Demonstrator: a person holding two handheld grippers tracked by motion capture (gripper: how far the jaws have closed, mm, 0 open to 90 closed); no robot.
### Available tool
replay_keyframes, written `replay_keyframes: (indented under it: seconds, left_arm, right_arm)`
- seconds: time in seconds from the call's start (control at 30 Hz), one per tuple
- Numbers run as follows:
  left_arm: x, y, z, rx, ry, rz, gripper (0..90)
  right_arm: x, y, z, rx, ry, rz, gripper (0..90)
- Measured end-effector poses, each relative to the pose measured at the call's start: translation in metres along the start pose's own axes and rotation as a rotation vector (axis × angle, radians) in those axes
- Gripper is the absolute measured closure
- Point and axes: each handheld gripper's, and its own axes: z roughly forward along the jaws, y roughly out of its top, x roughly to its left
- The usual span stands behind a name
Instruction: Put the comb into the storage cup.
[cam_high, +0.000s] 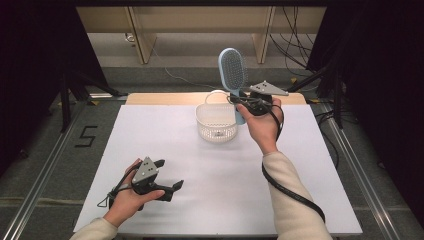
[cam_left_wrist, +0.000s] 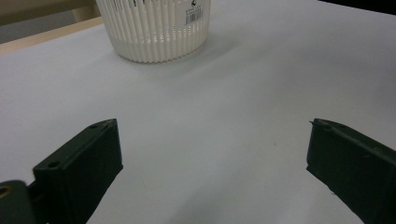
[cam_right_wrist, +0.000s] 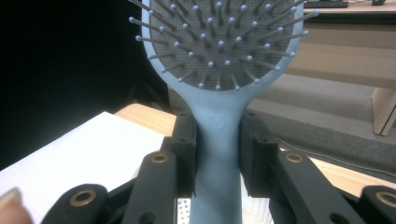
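Nearest, the left gripper (cam_high: 167, 176) is rested low on the white tabletop (cam_high: 150, 130), jaws spread wide and empty. Far right, a blue hairbrush (cam_high: 233, 70) is clamped upright by its handle in the right gripper (cam_high: 243, 101), just beside the white basket (cam_high: 216, 121), seemingly poised for dropping in.

Blue hairbrush (cam_high: 233, 70) upright (bristled), beside white basket (cam_high: 216, 122)

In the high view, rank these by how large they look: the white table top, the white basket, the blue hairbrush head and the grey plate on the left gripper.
1. table top
2. basket
3. hairbrush head
4. grey plate, though it sits nearer the camera, so its place is least sure.
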Motion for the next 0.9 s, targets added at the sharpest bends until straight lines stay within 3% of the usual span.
replay_keyframes:
  seconds: [0.9]
  left_arm:
    - [0.0,0.0,0.0,-0.001,0.001,0.001,2.8]
  right_arm:
    - [-0.005,-0.005,0.015,0.006,-0.013,-0.042,70.5]
